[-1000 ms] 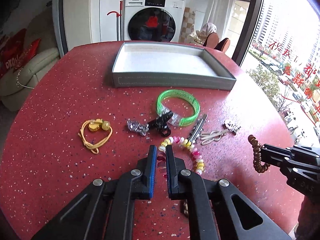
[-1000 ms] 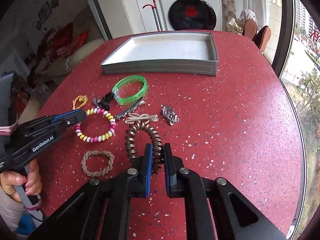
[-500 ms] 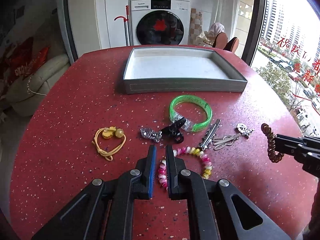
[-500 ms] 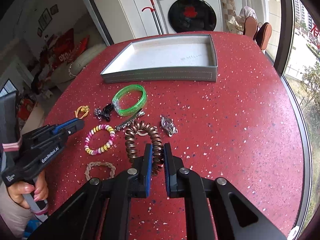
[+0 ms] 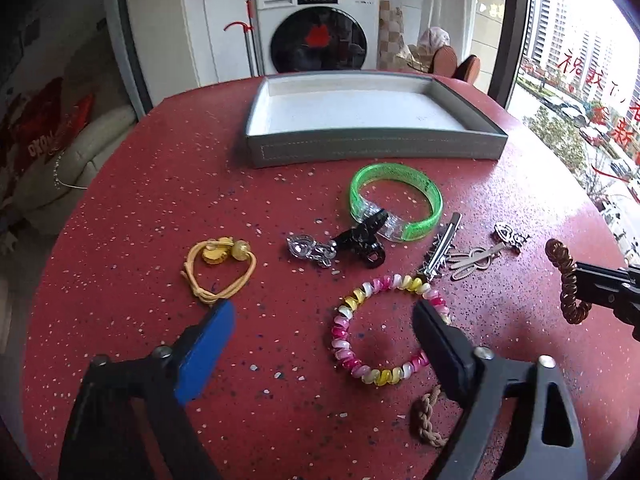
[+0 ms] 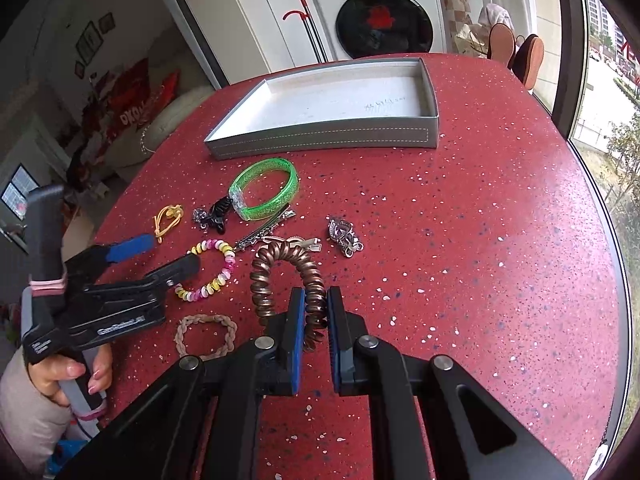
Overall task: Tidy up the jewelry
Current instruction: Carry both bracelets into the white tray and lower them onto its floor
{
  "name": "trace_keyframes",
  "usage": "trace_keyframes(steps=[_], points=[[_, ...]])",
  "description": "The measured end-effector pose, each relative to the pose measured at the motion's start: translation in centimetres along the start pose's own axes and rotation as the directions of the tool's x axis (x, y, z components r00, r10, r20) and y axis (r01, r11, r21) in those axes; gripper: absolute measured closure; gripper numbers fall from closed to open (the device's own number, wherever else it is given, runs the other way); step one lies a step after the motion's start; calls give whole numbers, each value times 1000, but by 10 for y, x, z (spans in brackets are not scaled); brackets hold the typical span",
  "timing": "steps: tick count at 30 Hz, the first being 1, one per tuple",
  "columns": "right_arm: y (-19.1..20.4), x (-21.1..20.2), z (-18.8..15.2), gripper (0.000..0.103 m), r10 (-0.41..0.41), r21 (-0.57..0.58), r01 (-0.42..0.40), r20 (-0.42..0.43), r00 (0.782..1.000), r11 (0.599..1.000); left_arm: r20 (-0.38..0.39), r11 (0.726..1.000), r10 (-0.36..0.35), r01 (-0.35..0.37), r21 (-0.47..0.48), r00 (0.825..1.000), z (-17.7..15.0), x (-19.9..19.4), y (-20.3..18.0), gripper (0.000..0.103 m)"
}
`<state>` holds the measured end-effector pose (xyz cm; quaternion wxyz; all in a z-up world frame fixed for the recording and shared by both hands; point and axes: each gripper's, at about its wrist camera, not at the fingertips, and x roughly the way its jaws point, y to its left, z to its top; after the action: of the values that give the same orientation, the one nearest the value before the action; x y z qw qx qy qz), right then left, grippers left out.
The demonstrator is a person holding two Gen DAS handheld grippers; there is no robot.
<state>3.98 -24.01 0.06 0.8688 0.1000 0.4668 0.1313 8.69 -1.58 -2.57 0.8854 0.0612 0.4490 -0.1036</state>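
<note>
On the red speckled tabletop [image 5: 140, 208] the jewelry lies scattered in front of a grey tray [image 5: 372, 150] with a pale lining that has nothing in it. The left claw [image 5: 324, 320] has just been opening and now stands spread wide, low over the pink, white and yellow beaded bracelet [image 5: 384, 328]; its blue-padded finger sits near the yellow cord hair tie [image 5: 218, 270] and its other finger overlaps the bracelet's right side in the left wrist view, but neither pad presses on anything. The right claw [image 6: 314, 320] is clenched on the brown spiral hair tie [image 6: 286, 280], which loops up from between its blue pads. Just beyond the beaded bracelet sit a black clip [image 5: 362, 240], a small silver charm [image 5: 310, 248], a long silver hair clip [image 5: 438, 250] and a green translucent bangle [image 5: 396, 206], all short of the tray. A braided tan bracelet [image 6: 206, 336] lies near the left claw, close to the person's hand [image 6: 70, 376] on the handle. A silver brooch [image 6: 344, 234] rests apart to the right.
</note>
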Motion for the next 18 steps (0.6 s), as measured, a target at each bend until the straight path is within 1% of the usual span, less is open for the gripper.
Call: trace_keyframes(steps=[1, 2, 3, 4, 5, 6, 8, 9, 10, 12, 18], points=[[-1, 0, 0, 91, -1, 2, 1, 0, 1000, 1000, -29, 1000, -10, 10, 17, 1000, 0, 7, -2, 16], [-1, -1, 0, 91, -2, 2, 2, 2, 1000, 1000, -53, 999, -15, 17, 34, 998, -1, 12, -4, 18], [-1, -2, 0, 91, -3, 3, 3, 3, 1000, 1000, -36, 999, -26, 27, 36, 999, 0, 10, -5, 20], [-1, -2, 0, 91, -3, 3, 3, 4, 1000, 1000, -52, 998, -37, 39, 48, 998, 0, 12, -6, 23], [-1, -2, 0, 91, -3, 4, 3, 5, 1000, 1000, -52, 997, -48, 50, 52, 998, 0, 11, -6, 26], [-1, -2, 1, 91, -3, 5, 3, 7, 1000, 1000, -55, 996, -67, 70, 57, 996, -1, 11, -7, 33], [-1, -3, 2, 91, -3, 6, 3, 11, 1000, 1000, -53, 994, -79, 83, 78, 995, -1, 9, -10, 54], [-1, -4, 2, 91, -3, 7, 3, 13, 1000, 1000, -55, 992, -85, 89, 89, 995, -1, 8, -12, 75], [-1, -5, 2, 91, -3, 7, 3, 15, 1000, 1000, -58, 991, -86, 91, 96, 995, 0, 8, -14, 77], [-1, -8, 2, 91, -6, 6, 6, 21, 1000, 1000, -58, 991, -98, 103, 89, 994, 1, 5, -15, 77], [-5, -14, 9, 91, -9, 16, 9, 37, 999, 1000, -14, 987, -159, 159, -2, 987, 3, -11, -4, 77]])
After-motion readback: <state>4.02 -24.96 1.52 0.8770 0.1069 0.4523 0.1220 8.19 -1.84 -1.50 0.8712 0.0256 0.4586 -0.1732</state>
